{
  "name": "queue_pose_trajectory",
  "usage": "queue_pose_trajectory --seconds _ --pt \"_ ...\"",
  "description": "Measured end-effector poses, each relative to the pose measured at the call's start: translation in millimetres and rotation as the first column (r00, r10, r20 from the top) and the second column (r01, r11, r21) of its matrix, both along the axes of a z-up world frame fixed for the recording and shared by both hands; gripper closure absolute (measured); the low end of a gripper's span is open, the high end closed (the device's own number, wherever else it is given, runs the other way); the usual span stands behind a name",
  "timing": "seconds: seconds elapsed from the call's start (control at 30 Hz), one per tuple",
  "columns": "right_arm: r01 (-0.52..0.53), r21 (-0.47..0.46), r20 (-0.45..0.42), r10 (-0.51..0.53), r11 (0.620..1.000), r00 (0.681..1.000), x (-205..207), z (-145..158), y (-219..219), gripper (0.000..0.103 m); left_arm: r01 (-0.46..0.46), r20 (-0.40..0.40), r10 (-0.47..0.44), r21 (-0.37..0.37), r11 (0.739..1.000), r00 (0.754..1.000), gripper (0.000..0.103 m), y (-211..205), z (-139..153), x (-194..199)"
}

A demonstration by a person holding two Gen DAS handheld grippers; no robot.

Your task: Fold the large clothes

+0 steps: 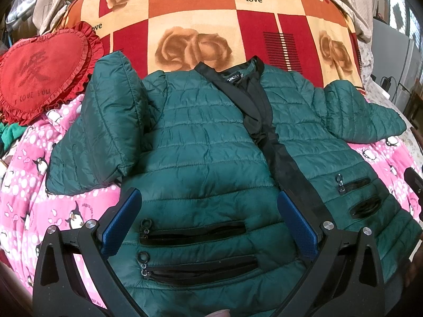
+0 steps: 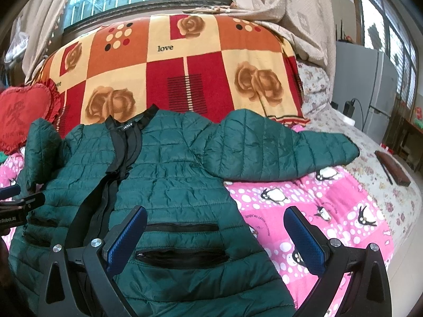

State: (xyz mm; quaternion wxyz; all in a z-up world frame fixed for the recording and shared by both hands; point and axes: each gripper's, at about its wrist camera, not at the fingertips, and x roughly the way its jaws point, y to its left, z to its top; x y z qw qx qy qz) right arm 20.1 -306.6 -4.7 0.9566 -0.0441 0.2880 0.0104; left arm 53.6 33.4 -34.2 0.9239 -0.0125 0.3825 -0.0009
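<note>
a dark green quilted puffer jacket (image 1: 206, 142) lies face up on the bed, spread over a pink penguin-print blanket (image 2: 312, 211), collar toward the rose-patterned blanket (image 2: 185, 71) behind it. its black front placket (image 1: 267, 132) runs down the middle, slightly parted at the neck where a label shows. one sleeve (image 1: 105, 121) is bent back along the body on the left; the other sleeve (image 2: 277, 150) stretches out to the right across the pink blanket. black zip pockets (image 1: 193, 232) sit low on both front panels. the left tool (image 1: 208, 222) hangs over the lower left panel with its blue-padded fingers spread wide, gripping nothing. the right tool (image 2: 215, 235) is also spread wide and empty, one finger over the jacket's right panel, the other over the pink blanket. a red heart-shaped cushion (image 1: 39, 79) rests at the far left, beside the bent sleeve. a dark flat case (image 2: 392, 167) lies on the floral bedsheet (image 2: 370, 185) at the right.
</note>
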Motion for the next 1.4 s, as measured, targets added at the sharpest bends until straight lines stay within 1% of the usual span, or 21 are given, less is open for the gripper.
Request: queue_pose_trajectory --seconds 0.1,0.17,0.2,0.27,0.4,0.47,0.6,0.7,0.73,0.8,0.83,0.87,0.97,1.07,1.13,1.2,1.23,1.27,1.3,1.37,1.4 --pt "-0.067 0.010 0.016 0.067 0.998 0.998 2 5 7 0.001 -0.005 -0.009 0.005 0.003 1.000 1.000 0.000 0 -1 0" --pt "-0.083 0.011 0.034 0.083 0.996 0.996 7 8 12 0.001 -0.004 -0.010 0.004 0.008 1.000 1.000 0.000 -3 0 -1" --pt "-0.086 0.013 0.033 0.086 0.996 0.996 9 6 13 0.001 -0.001 -0.006 0.001 0.014 1.000 1.000 0.000 -4 2 -2" --pt "-0.078 0.010 -0.004 0.078 0.997 0.997 16 0 16 0.001 0.001 -0.006 -0.001 0.025 1.000 1.000 0.000 -7 6 -5" --pt "-0.080 0.034 0.010 0.079 0.996 0.997 14 1 11 0.001 0.001 -0.012 -0.001 0.025 1.000 1.000 0.000 -12 14 -9" --pt "-0.079 0.048 0.007 0.079 0.996 0.997 15 0 9 0.001 0.000 -0.011 0.000 0.012 1.000 1.000 0.000 -13 19 -13" --pt "-0.076 0.066 -0.003 0.077 0.995 0.997 16 -1 5 0.001 0.004 0.011 -0.005 0.035 0.999 1.000 0.000 -16 23 -17" --pt "-0.074 0.073 -0.006 0.074 0.995 0.997 16 -1 4 0.001 -0.002 0.003 0.002 0.024 1.000 1.000 0.000 -13 19 -16" --pt "-0.074 0.073 -0.007 0.075 0.995 0.997 17 -1 4 0.001 -0.004 -0.011 0.004 0.014 1.000 1.000 0.000 -12 17 -15" --pt "-0.074 0.071 -0.009 0.075 0.995 0.997 17 -2 4 0.001 0.016 -0.041 -0.017 -0.023 1.000 0.999 0.000 -12 12 -11" --pt "-0.074 0.070 -0.010 0.075 0.995 0.997 17 -2 4 0.001 0.017 -0.047 -0.018 -0.025 1.000 0.999 0.000 -13 11 -11" --pt "-0.075 0.070 -0.009 0.075 0.995 0.997 17 -2 4 0.001 0.023 -0.063 -0.026 -0.043 0.999 0.998 0.000 -13 9 -10" --pt "-0.074 0.071 -0.010 0.075 0.995 0.997 17 -3 4 0.001 0.047 -0.070 -0.053 -0.092 0.995 0.996 0.000 -12 7 -10" --pt "-0.073 0.070 -0.010 0.074 0.995 0.997 17 -3 4 0.001 0.046 -0.071 -0.052 -0.083 0.995 0.996 0.000 -10 2 -9" --pt "-0.073 0.068 -0.010 0.074 0.995 0.997 17 -2 4 0.001 0.049 -0.054 -0.053 -0.076 0.996 0.997 0.000 -8 0 -10" --pt "-0.073 0.067 -0.011 0.074 0.995 0.997 17 -3 4 0.001 0.032 -0.037 -0.034 -0.058 0.998 0.999 0.000 -5 -2 -10" --pt "-0.072 0.066 -0.011 0.073 0.995 0.997 17 -3 4 0.001 0.034 -0.022 -0.035 -0.056 0.998 0.999 0.000 -4 -2 -10" --pt "-0.071 0.064 -0.011 0.072 0.995 0.997 17 -3 4 0.001 0.029 0.021 -0.028 -0.038 0.999 0.999 0.000 -3 -1 -13" --pt "-0.072 0.059 -0.010 0.073 0.996 0.997 16 -3 4 0.001 0.017 0.040 -0.016 -0.015 1.000 0.999 0.000 -1 -2 -13" --pt "-0.070 0.053 -0.012 0.071 0.996 0.997 16 -4 5 0.001 -0.005 0.034 0.004 0.012 1.000 0.999 0.000 2 -7 -9" --pt "-0.070 0.050 -0.014 0.070 0.996 0.997 17 -4 5 0.001 -0.008 0.028 0.008 -0.003 1.000 1.000 0.000 6 -9 -8"
